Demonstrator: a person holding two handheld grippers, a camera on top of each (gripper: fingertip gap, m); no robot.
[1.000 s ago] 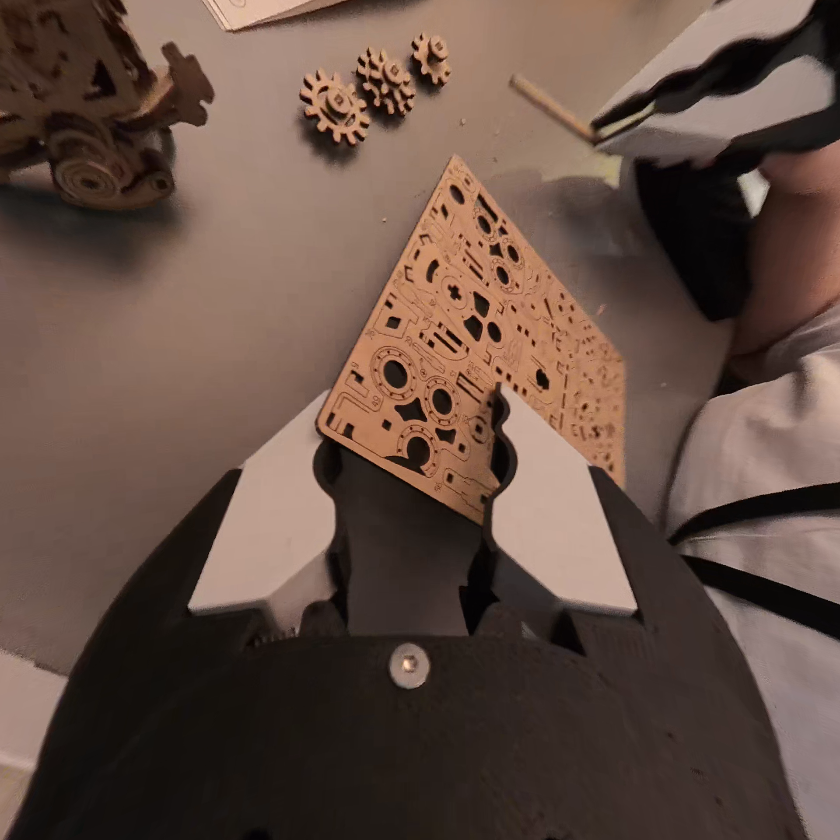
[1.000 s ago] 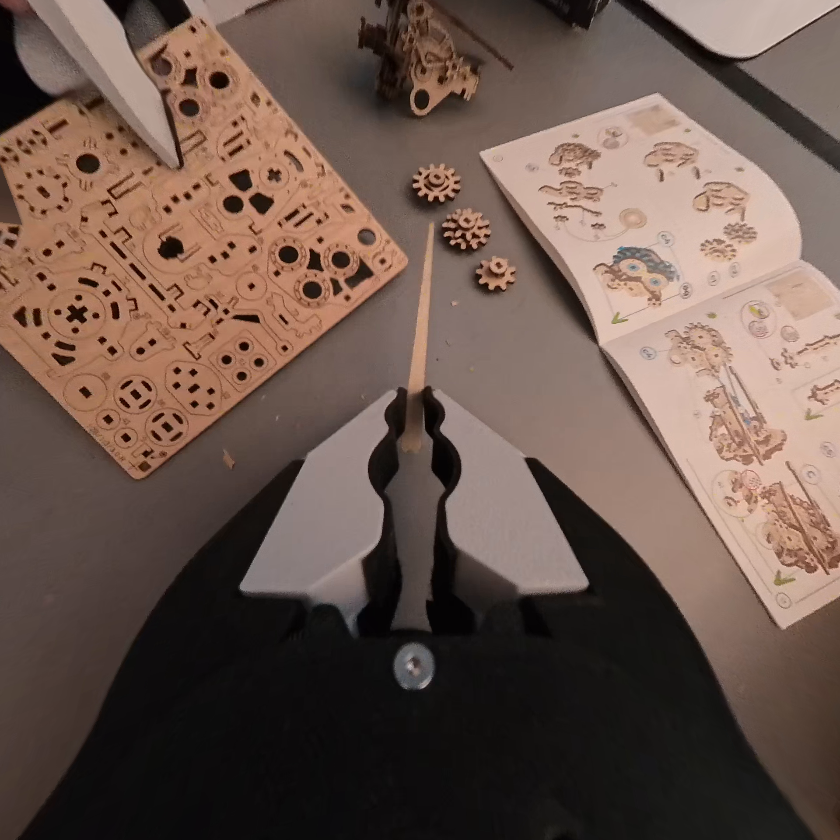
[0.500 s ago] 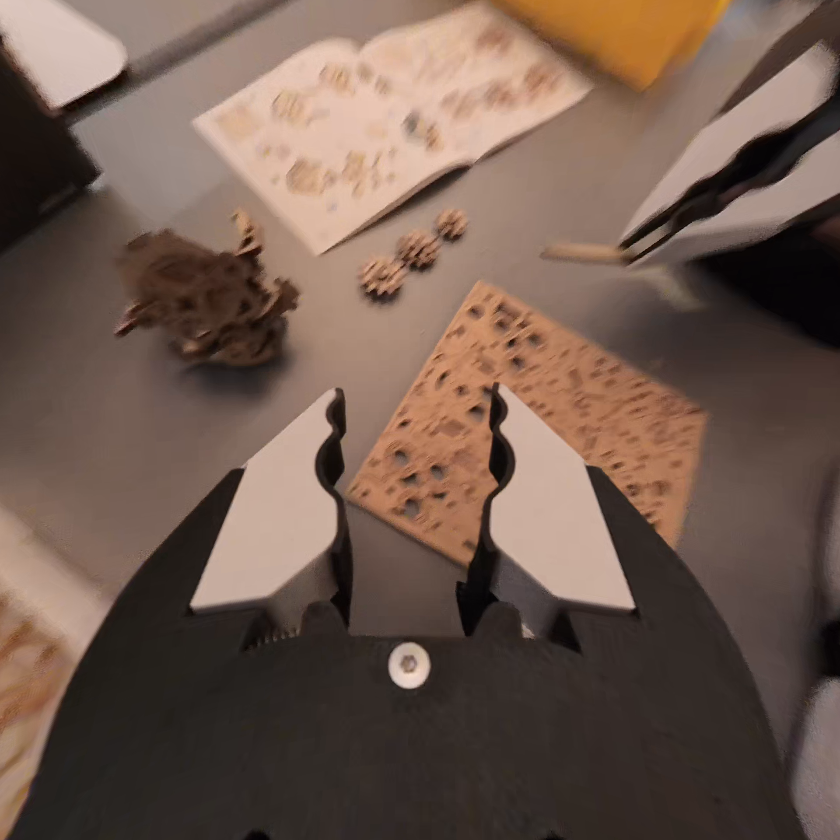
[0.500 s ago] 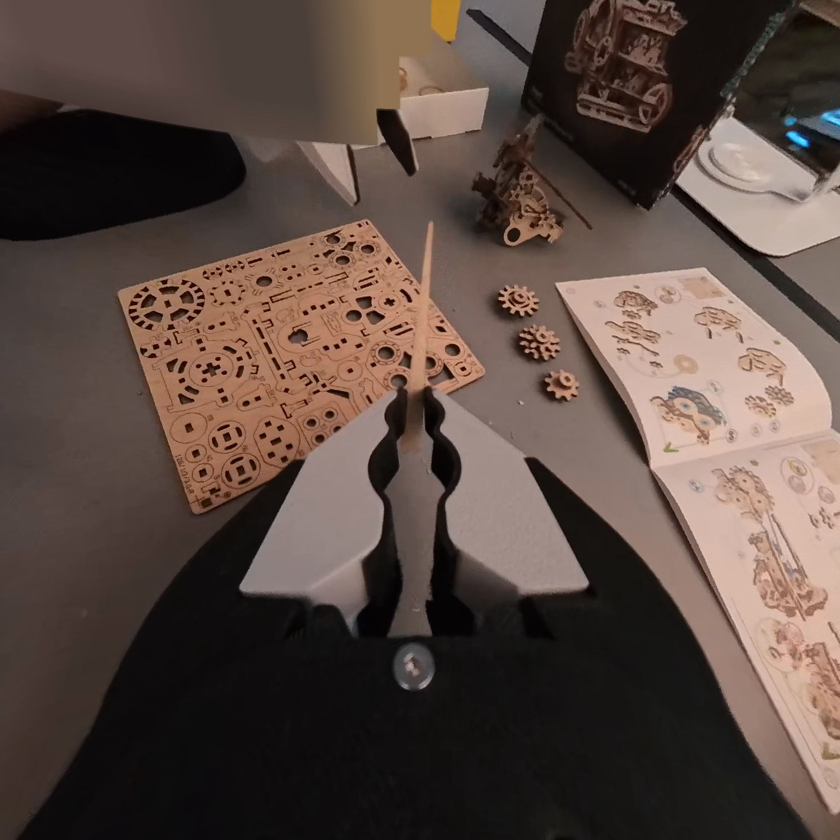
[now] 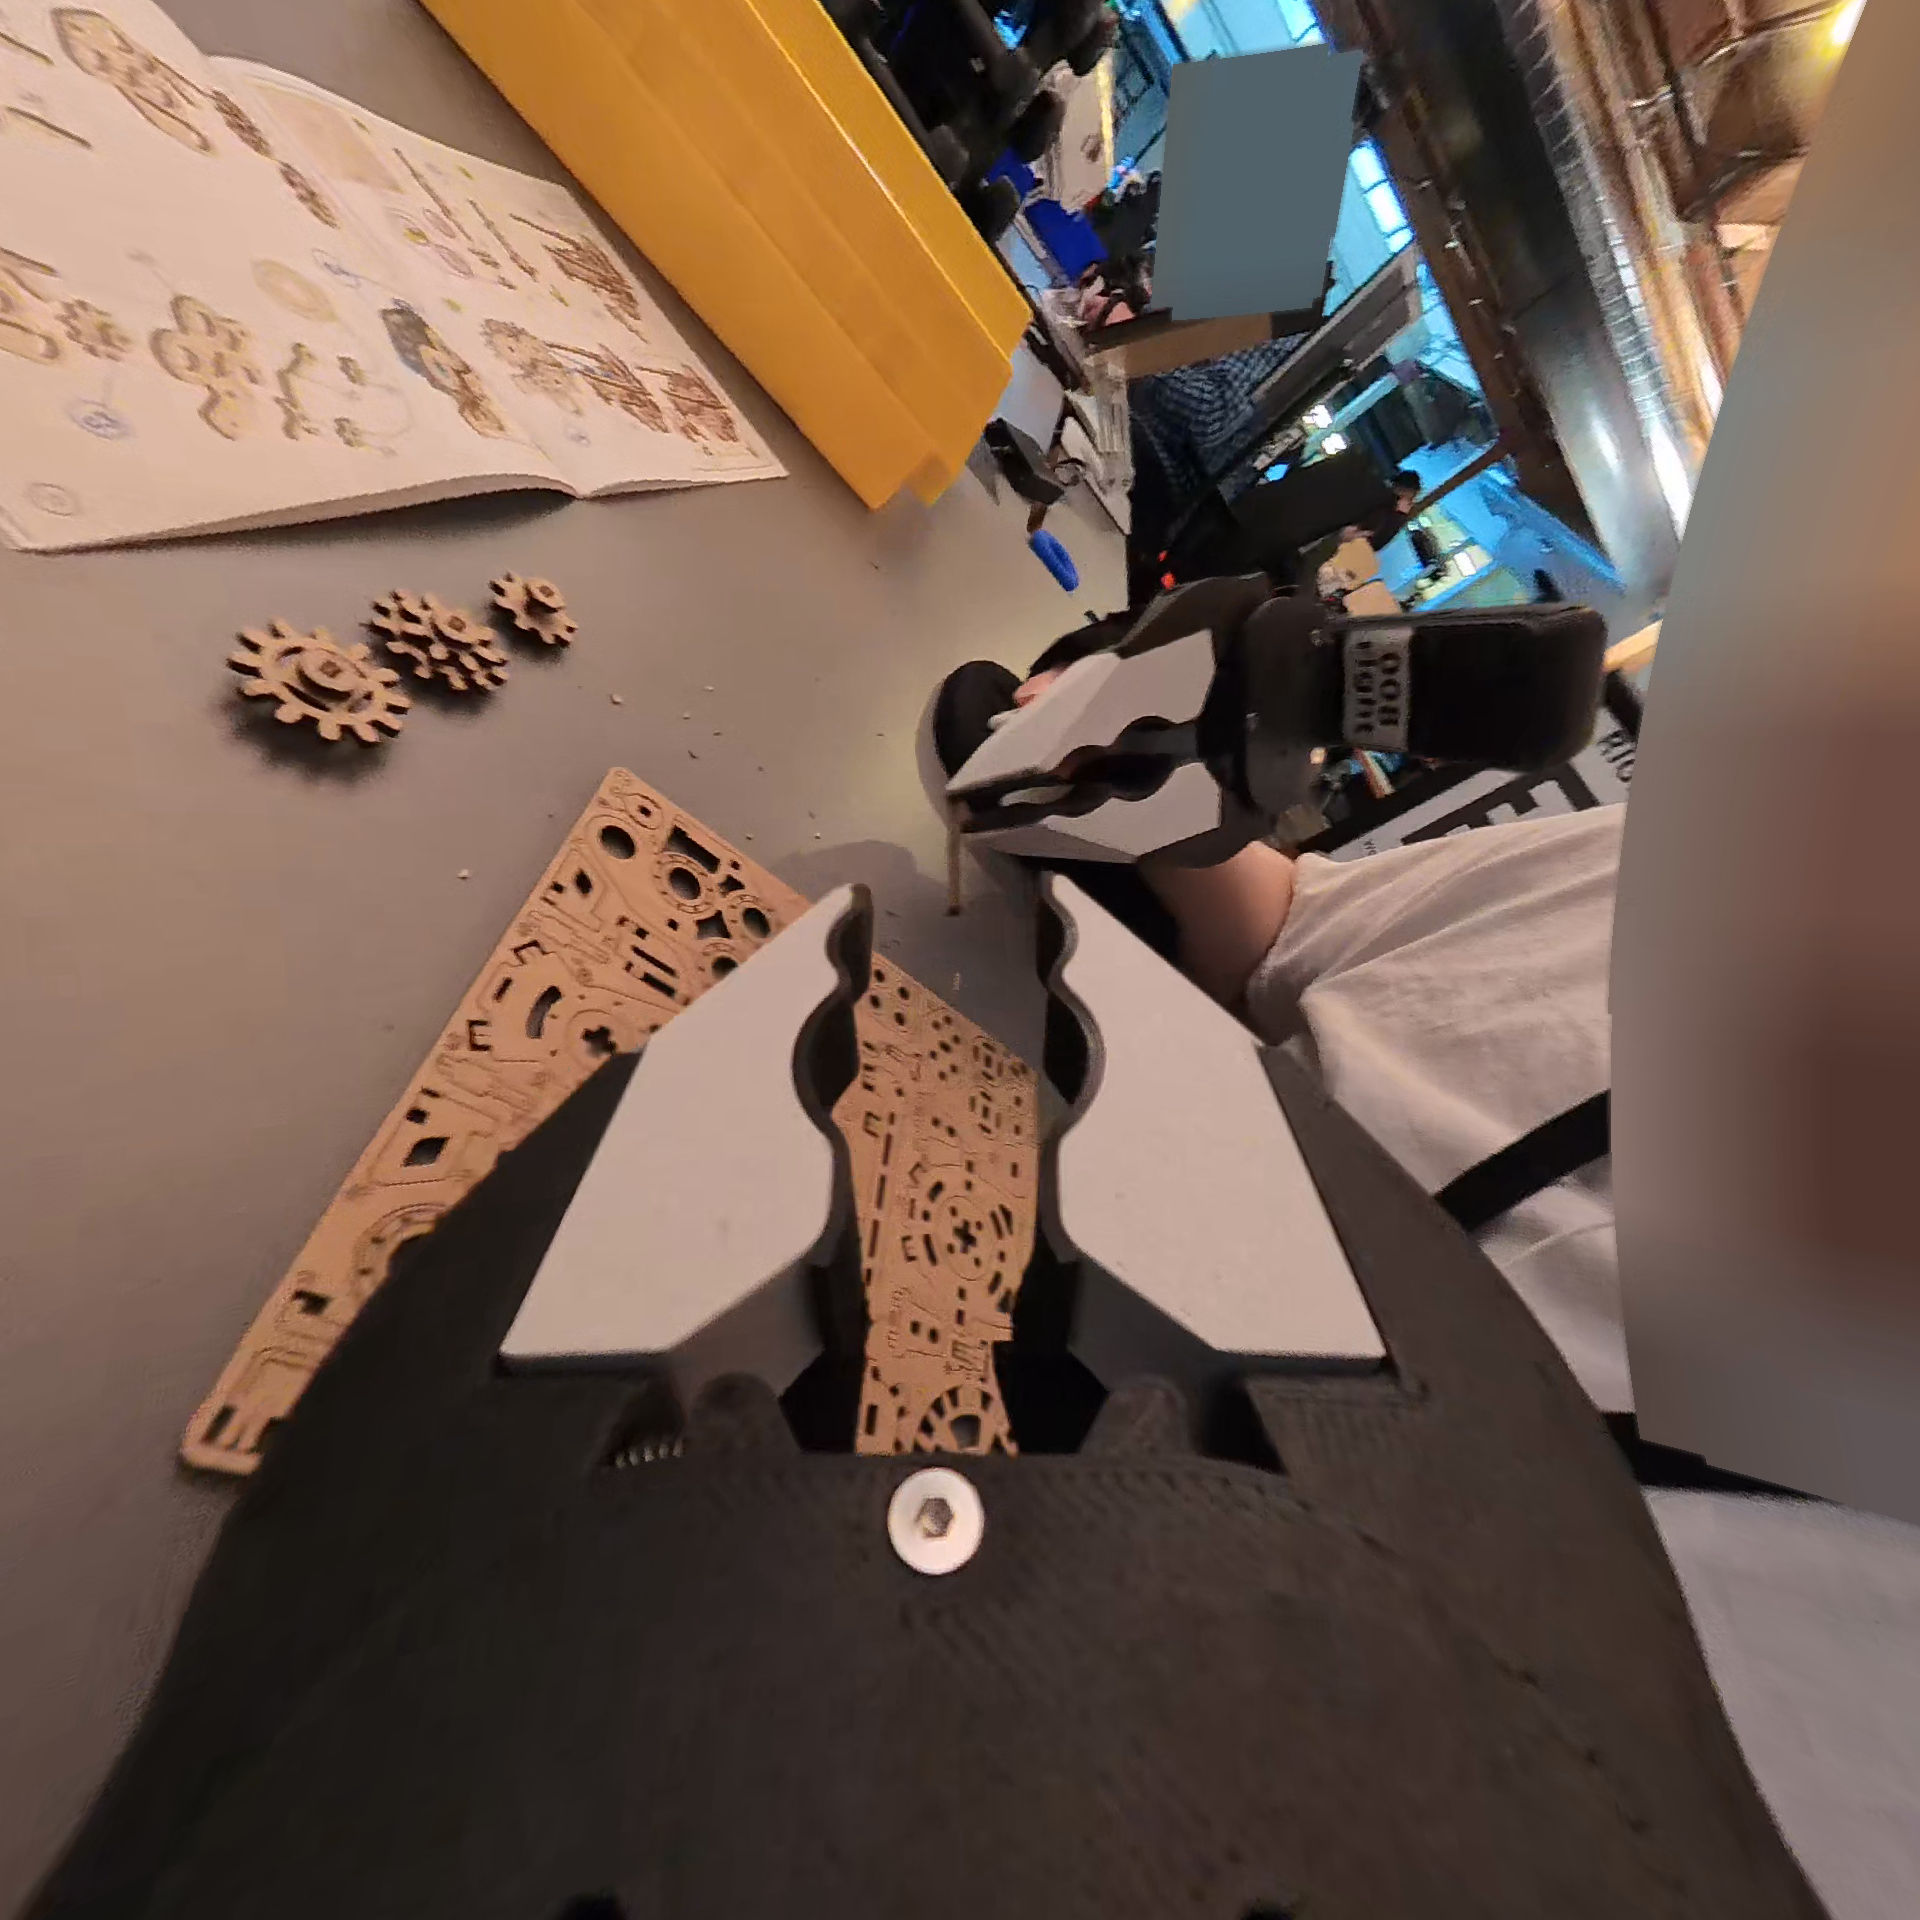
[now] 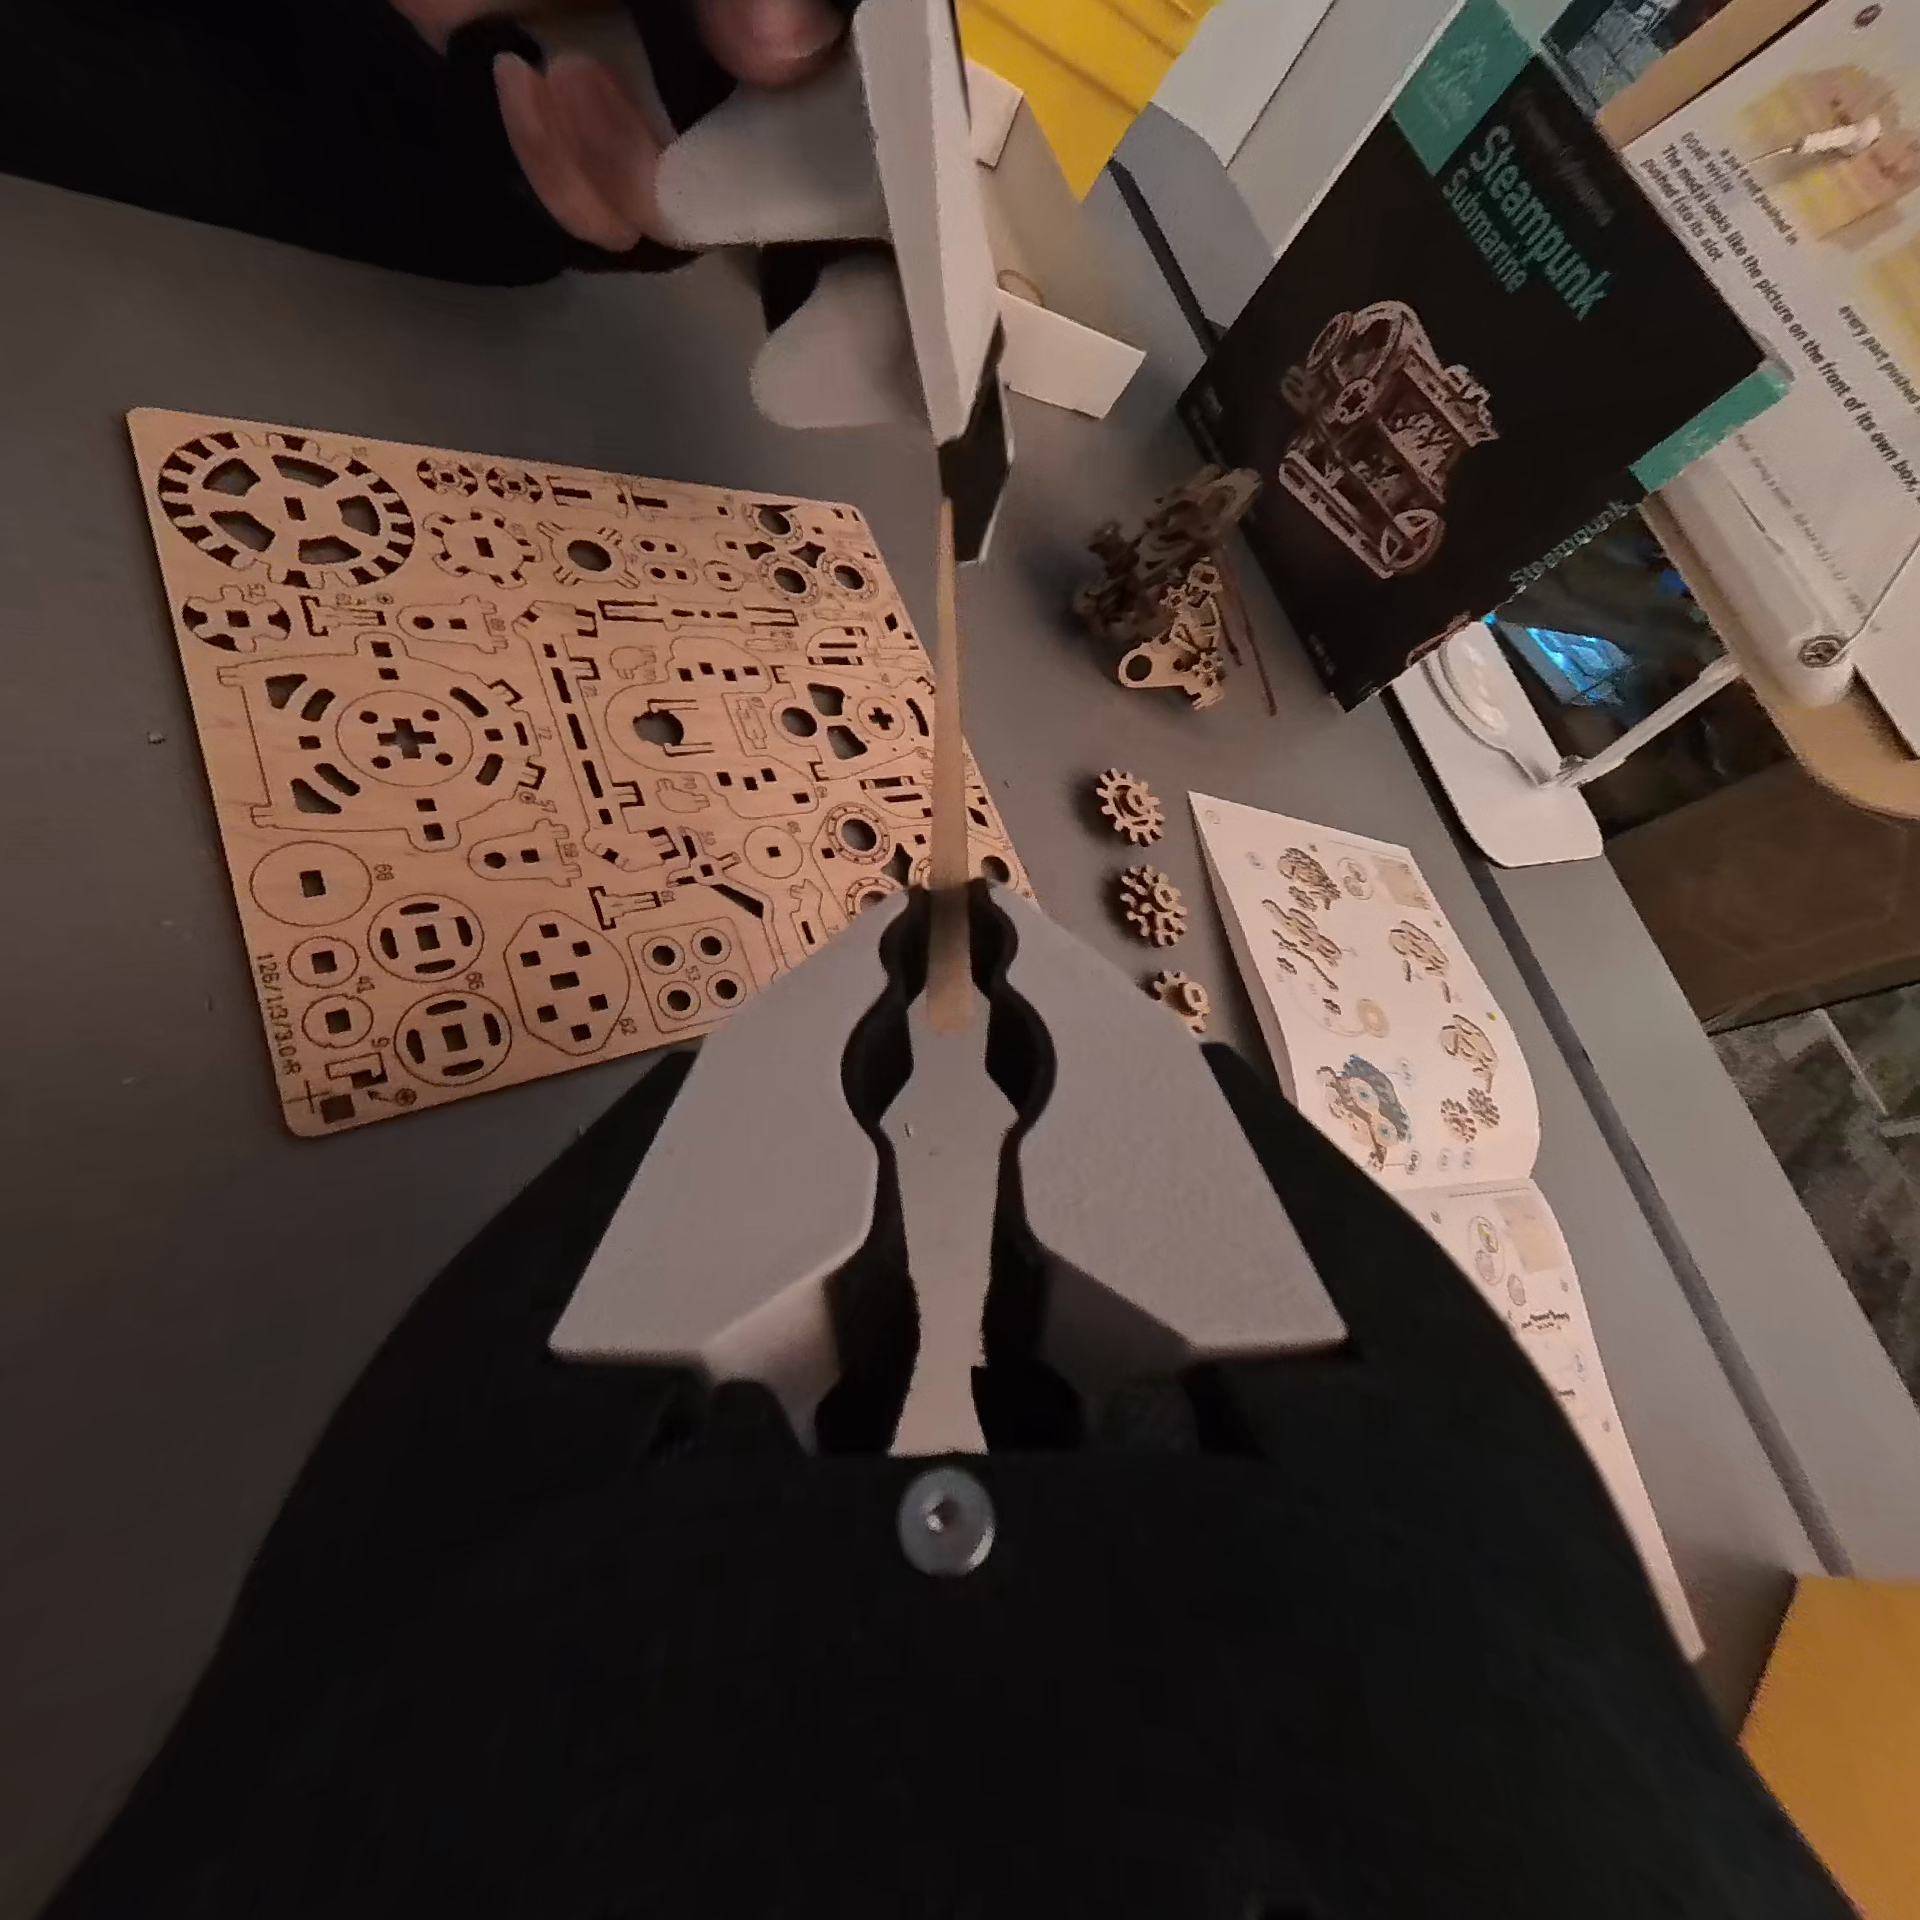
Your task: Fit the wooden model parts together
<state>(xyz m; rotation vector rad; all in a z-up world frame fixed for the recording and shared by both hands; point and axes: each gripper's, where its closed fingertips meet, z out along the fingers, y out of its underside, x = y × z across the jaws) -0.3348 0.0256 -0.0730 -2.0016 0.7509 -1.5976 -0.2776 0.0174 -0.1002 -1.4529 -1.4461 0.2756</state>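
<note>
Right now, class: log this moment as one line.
left gripper: open, empty | right gripper: shut on wooden stick | parts sheet: flat on table | three gears: loose

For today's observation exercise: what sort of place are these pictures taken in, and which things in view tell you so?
Probably a hobby table in a large shared workshop or lab. A laser-cut wooden sheet, loose gears and an instruction booklet lie on the grey table; exposed ducting runs overhead behind.
</note>
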